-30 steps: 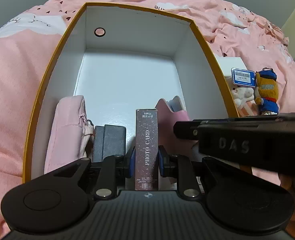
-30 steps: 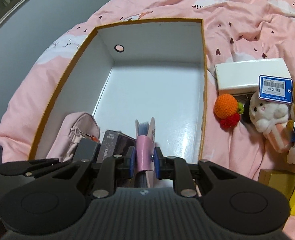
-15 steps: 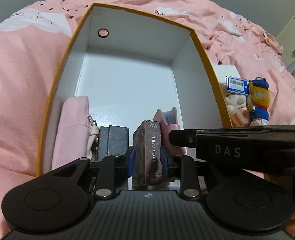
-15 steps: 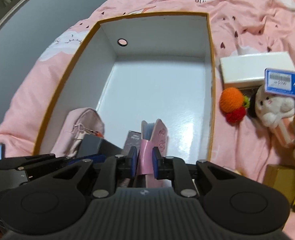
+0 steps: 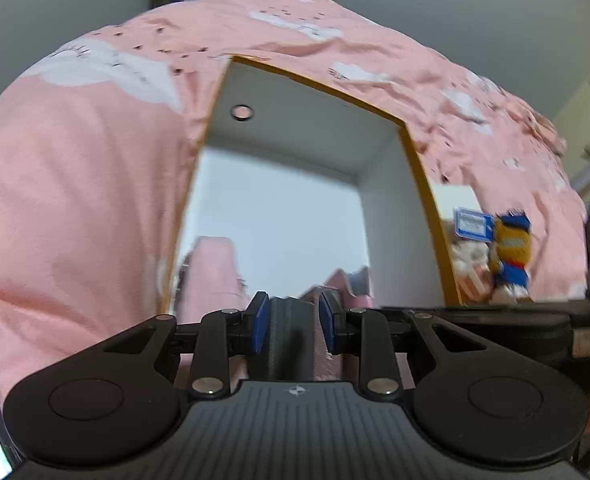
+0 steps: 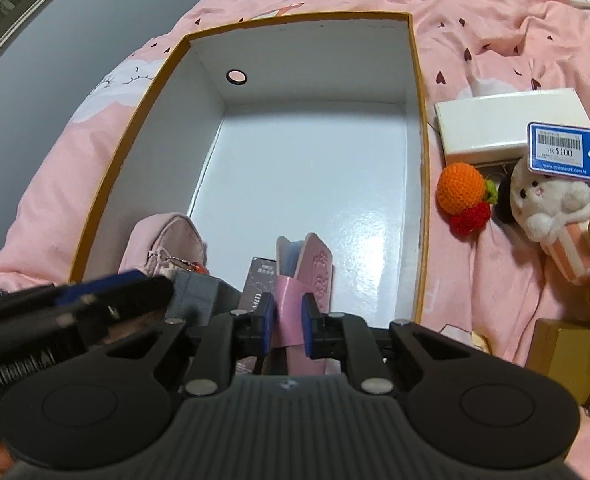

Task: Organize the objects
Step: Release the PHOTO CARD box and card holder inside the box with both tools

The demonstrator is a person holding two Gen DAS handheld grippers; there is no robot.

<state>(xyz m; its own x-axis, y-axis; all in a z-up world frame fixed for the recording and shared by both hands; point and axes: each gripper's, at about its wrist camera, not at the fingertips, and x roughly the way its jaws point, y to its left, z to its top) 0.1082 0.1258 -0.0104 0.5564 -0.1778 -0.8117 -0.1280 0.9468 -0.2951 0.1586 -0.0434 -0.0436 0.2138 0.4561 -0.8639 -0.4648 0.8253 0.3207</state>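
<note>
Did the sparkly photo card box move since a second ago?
Yes. It stood upright between the left gripper's fingers; now the right wrist view shows the photo card box leaning inside the big box, against the pink cat-eared case.

Blurred white box [image 5: 287, 148], pink bedding [image 5: 87, 184]

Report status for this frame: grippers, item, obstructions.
Right gripper jaws closing on pink case, upright in box. Left gripper open, empty, close alongside. Nothing else in the way.
</note>
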